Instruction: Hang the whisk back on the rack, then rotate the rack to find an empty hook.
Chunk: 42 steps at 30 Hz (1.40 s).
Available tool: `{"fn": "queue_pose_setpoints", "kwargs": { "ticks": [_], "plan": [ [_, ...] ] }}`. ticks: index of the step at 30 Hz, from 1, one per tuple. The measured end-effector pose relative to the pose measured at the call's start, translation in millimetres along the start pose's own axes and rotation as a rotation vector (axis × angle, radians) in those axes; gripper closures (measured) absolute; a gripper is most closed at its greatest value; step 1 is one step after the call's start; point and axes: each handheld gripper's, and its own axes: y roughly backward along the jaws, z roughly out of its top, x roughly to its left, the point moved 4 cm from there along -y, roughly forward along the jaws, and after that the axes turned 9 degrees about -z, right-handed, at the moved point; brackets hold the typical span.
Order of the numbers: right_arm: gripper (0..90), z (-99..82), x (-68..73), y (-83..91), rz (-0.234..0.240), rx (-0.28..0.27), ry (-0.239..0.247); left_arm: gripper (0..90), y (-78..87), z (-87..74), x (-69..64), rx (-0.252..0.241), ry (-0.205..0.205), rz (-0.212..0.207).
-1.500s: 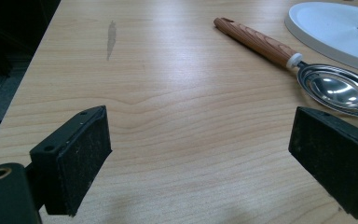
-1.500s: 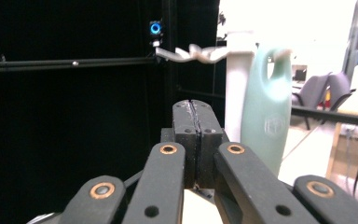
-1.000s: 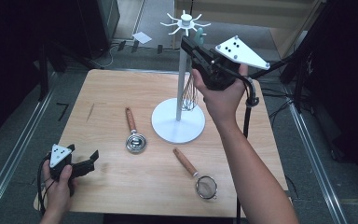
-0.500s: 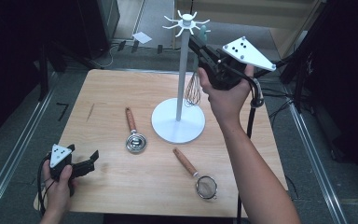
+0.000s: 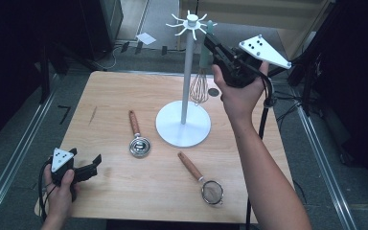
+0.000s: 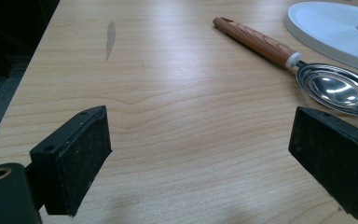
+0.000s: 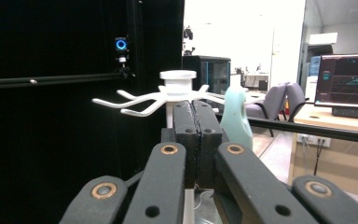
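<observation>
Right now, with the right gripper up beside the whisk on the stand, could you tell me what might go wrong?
1. The shut right gripper is close to the stand's hooks; a careless move could knock the hanging whisk off.
2. A push on the tall stand might tip it onto the strainer or spoon.
3. The open left gripper rests near the table edge and could slip off.

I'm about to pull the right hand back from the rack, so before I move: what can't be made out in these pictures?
- Whether the whisk hangs on a hook: high view, its handle top sits behind the right gripper.
- Whether the shut fingers pinch anything: right gripper view, they cover their own gap.
- Rack pole: right gripper view, hidden behind the fingers.
- Strainer mesh: high view, too small.
- Spoon bowl: left gripper view, partly behind the left gripper's finger.
</observation>
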Motion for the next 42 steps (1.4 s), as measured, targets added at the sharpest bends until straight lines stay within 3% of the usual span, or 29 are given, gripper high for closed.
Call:
{"fn": "queue_pose_setpoints", "kwargs": {
  "ticks": [7,13,18,19,20,22,24,26,31,36,42],
  "plan": [
    [90.0,-1.8,-9.3,-7.1,-0.029,-0.002,-0.001,6.1,0.0,-0.1,-0.2,-0.003,0.0,-0.001],
    [90.0,-4.2,-13.0,-5.6,-0.009,-0.003,-0.001,6.1,0.1,-0.1,0.0,-0.004,0.003,-0.002],
    [76.9,-10.7,-13.5,4.4,0.003,-0.016,0.011,6.1,0.2,-0.2,-0.1,-0.002,0.001,0.001],
    [69.4,-14.7,-13.9,9.0,0.003,-0.003,0.008,6.1,0.2,-0.2,-0.2,-0.003,0.001,0.001],
    [69.4,-14.7,-13.9,9.0,0.003,-0.003,0.008,6.1,0.3,-0.2,-0.2,-0.001,-0.002,-0.001],
    [58.4,-23.4,-15.7,14.4,-0.01,0.034,0.028,6.1,0.3,-0.2,-0.2,-0.002,-0.002,0.0],
    [56.3,-27.4,-16.4,16.0,-0.012,0.046,0.034,6.1,0.3,-0.3,-0.2,-0.002,-0.002,0.0],
    [50.2,-41.2,-17.8,21.4,-0.035,0.096,0.077,6.1,0.2,-0.3,-0.4,-0.002,-0.002,0.003],
    [43.2,-63.0,-20.0,32.5,-0.042,0.167,0.108,6.1,0.4,-0.5,-0.5,0.001,-0.002,0.003],
    [41.8,-77.1,-22.0,40.8,-0.018,0.206,0.102,6.1,0.7,-0.5,-0.5,-0.001,0.001,0.005],
    [41.5,-101.6,-18.2,53.4,0.011,0.276,0.132,6.1,0.5,-0.5,-0.3,-0.002,0.002,0.005]
  ]
}}
